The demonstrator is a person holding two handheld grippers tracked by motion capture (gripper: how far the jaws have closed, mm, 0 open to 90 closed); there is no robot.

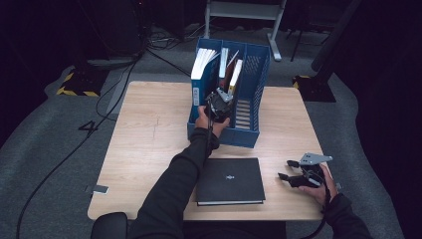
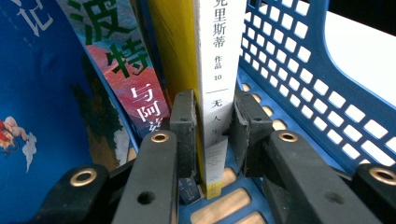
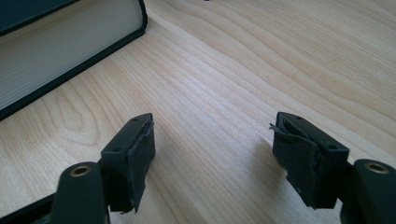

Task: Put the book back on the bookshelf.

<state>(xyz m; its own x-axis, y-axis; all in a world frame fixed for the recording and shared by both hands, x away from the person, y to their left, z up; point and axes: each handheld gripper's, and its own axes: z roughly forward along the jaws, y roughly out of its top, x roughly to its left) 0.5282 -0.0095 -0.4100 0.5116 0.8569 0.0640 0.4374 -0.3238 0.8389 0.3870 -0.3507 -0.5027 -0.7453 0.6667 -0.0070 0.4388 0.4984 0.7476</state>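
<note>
A blue perforated file rack (image 1: pixel 249 134) stands at the table's far side with several upright books in it. My left gripper (image 1: pixel 219 102) reaches into its front. In the left gripper view the left gripper (image 2: pixel 215 121) is shut on a thin book with a white spine and yellow cover (image 2: pixel 217 56), one pad pressed on each side of it. A thick black book (image 1: pixel 230 180) lies flat near the table's front edge. To its right my right gripper (image 1: pixel 284 169) rests low over the wood, open, with bare table between its pads (image 3: pixel 140 154).
Beside the held book stand a colourful one (image 2: pixel 126 70) and a blue one (image 2: pixel 37 93); the rack's lattice wall (image 2: pixel 299 70) is close on the other side. The black book's page edge (image 3: pixel 56 56) lies left of the right gripper. A small object (image 1: pixel 101 189) sits at the table's left corner.
</note>
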